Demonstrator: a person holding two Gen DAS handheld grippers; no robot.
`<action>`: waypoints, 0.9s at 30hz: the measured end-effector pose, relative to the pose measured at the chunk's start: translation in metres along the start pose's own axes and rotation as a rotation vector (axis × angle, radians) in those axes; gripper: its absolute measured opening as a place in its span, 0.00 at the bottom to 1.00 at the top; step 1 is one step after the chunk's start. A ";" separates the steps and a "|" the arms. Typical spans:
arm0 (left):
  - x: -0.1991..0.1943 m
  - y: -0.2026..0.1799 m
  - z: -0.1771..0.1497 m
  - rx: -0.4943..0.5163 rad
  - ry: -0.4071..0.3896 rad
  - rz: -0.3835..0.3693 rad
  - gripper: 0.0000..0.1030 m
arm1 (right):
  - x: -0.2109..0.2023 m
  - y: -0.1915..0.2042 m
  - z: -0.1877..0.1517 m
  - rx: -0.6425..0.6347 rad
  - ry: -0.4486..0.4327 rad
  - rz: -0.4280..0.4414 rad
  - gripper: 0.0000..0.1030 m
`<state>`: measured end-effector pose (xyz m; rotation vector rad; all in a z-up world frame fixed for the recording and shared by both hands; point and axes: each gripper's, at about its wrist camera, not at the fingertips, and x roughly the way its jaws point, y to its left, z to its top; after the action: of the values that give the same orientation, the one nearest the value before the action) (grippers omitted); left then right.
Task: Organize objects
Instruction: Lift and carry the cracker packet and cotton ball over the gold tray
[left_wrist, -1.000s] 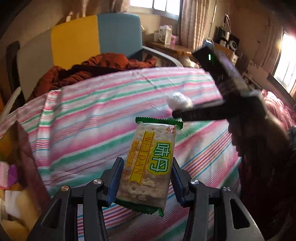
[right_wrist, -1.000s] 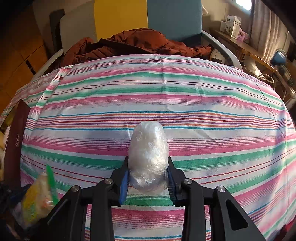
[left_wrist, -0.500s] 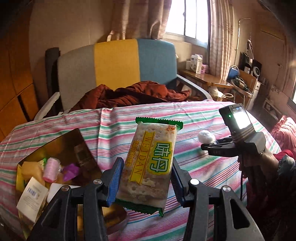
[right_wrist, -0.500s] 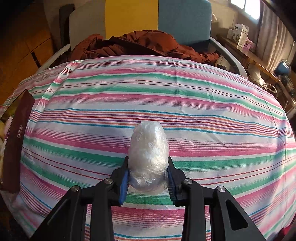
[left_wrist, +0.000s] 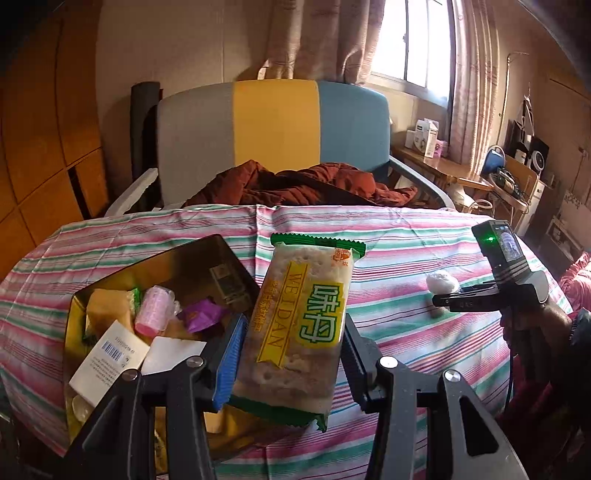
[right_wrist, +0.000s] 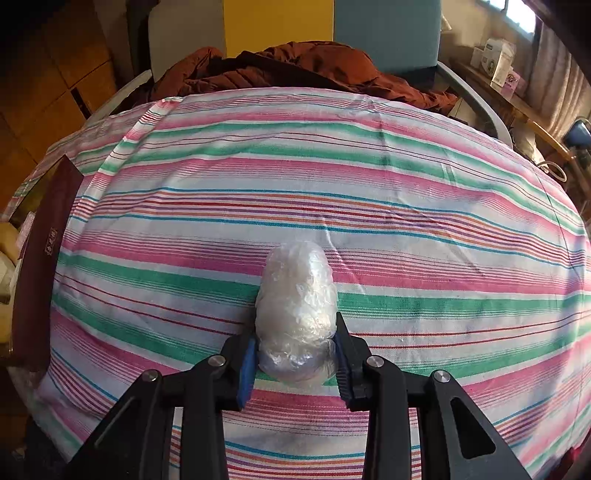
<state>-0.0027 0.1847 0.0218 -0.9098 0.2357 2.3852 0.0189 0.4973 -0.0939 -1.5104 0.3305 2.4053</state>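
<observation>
Left wrist – left tongs (left_wrist: 291, 354) pinching cracker packet (left_wrist: 299, 328), right tongs (right_wrist: 293, 354) pinching plastic-wrapped lump (right_wrist: 295, 295)

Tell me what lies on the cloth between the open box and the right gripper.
In the left wrist view, only the striped tablecloth lies between the box and the right gripper; the cracker packet, held in the left gripper, blocks part of that stretch.

The cracker packet (left_wrist: 301, 325) reads "WEIDAN" in yellow beside two large green-outlined Chinese characters
</observation>
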 end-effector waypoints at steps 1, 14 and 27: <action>-0.001 0.004 -0.001 -0.008 -0.002 0.003 0.48 | -0.002 0.002 0.001 0.008 -0.004 0.004 0.35; -0.010 0.036 -0.013 -0.071 -0.014 0.022 0.48 | -0.050 0.070 0.007 0.081 -0.139 0.174 0.35; -0.020 0.082 -0.033 -0.154 -0.003 0.056 0.48 | -0.082 0.184 0.003 -0.080 -0.204 0.331 0.35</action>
<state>-0.0183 0.0969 0.0075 -0.9806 0.0776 2.4836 -0.0150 0.3168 -0.0109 -1.3110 0.4771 2.8333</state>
